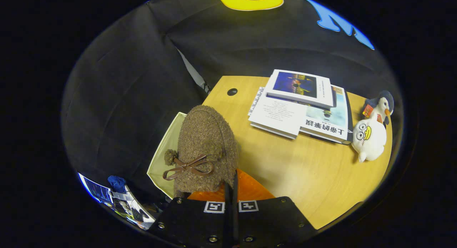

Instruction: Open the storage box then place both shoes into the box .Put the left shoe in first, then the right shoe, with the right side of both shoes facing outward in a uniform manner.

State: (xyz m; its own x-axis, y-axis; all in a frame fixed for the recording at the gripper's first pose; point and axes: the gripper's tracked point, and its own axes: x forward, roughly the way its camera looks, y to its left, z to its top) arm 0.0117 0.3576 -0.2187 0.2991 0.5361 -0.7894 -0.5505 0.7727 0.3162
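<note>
A brown fuzzy shoe [207, 144] with a brown bow and an orange lining [250, 191] hangs just ahead of my fingers, toe pointing away. My gripper [230, 191] is shut on the rim of the shoe's opening, both fingers pressed close together with the rim pinched between them. Beneath and to the left of the shoe lies a pale cream panel of the storage box [159, 164], at the left edge of the wooden table [303, 176]. The shoe hides most of the box.
A stack of books [300, 109] lies on the table beyond the shoe to the right. Two plush toys, a white one [369, 137] and a penguin [382, 105], sit at the table's far right. A cable hole [232, 91] marks the far corner.
</note>
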